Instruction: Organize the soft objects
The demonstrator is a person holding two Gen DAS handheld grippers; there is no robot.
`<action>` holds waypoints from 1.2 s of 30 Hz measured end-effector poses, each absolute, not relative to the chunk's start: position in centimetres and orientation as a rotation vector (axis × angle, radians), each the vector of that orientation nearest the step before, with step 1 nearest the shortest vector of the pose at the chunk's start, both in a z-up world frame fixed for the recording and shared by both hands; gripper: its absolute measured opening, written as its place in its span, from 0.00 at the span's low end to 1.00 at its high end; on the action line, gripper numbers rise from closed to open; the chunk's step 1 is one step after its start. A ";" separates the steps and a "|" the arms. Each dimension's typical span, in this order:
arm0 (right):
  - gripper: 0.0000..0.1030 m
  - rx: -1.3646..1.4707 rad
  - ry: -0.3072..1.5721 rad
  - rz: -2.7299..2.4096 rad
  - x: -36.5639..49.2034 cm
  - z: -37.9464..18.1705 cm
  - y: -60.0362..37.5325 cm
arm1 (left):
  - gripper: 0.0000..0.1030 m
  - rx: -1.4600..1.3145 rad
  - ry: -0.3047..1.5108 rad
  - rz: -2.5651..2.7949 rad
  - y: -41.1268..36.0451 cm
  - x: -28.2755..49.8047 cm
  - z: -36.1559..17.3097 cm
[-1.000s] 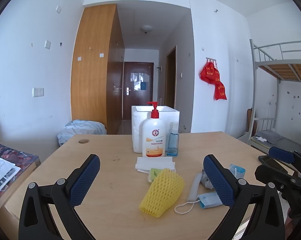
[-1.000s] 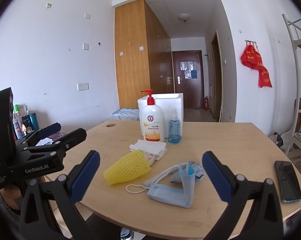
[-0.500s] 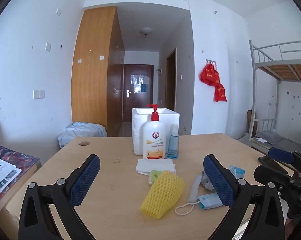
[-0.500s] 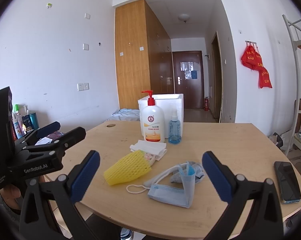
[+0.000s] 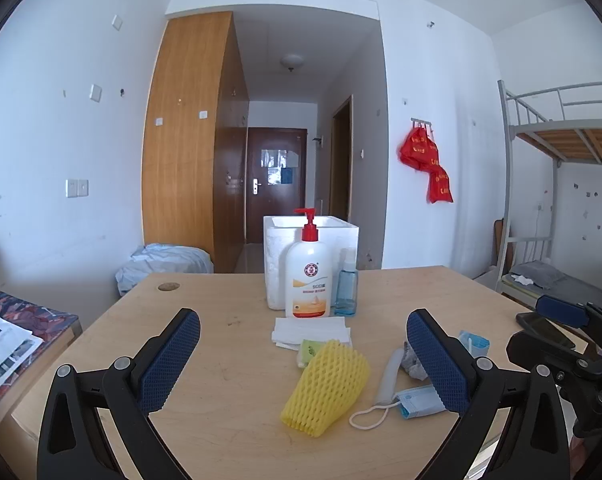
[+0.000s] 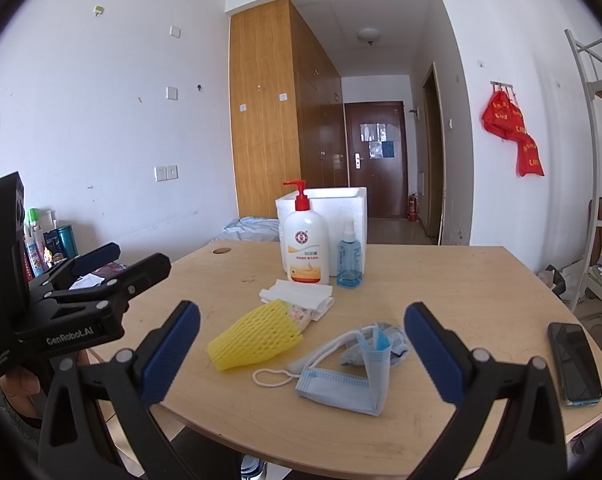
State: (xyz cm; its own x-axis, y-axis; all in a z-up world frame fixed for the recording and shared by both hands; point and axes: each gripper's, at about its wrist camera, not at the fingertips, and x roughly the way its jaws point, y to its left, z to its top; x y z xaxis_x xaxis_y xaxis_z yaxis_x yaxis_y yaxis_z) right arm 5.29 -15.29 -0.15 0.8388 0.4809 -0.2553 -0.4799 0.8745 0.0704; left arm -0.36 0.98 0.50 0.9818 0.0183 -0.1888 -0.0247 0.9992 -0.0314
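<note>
A yellow foam net sleeve (image 5: 327,387) (image 6: 257,337) lies near the table's front edge. Beside it to the right are a blue face mask (image 6: 343,385) (image 5: 417,399) with a white ear loop and a crumpled grey cloth (image 6: 381,345). Folded white tissues (image 5: 311,331) (image 6: 299,295) and a small patterned packet (image 5: 310,350) lie behind the sleeve. My left gripper (image 5: 303,358) is open, held above the table's near side with nothing between its fingers. My right gripper (image 6: 301,354) is open too, above the mask and sleeve.
A white foam box (image 5: 311,258) (image 6: 341,216), a pump bottle (image 5: 309,276) (image 6: 306,244) and a blue spray bottle (image 5: 346,286) (image 6: 349,258) stand mid-table. A phone (image 6: 574,364) lies at the right edge. The left gripper body (image 6: 73,300) shows left in the right wrist view.
The left wrist camera has risen or tilted slightly, so the table objects sit a little lower in view. Both grippers stay open and nothing on the table has moved.
</note>
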 end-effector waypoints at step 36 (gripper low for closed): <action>1.00 0.005 0.274 0.503 5.3 -0.1 -15.4 | 1.00 -0.030 0.186 0.018 0.9 -0.4 0.7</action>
State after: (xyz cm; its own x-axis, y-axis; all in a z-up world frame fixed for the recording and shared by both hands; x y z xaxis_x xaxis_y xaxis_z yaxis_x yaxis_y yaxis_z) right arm 5.33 -15.44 -0.05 0.8403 0.4769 -0.2578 -0.4756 0.8768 0.0715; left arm -0.42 0.85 0.72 0.9826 0.0155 -0.1852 -0.0210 0.9994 -0.0280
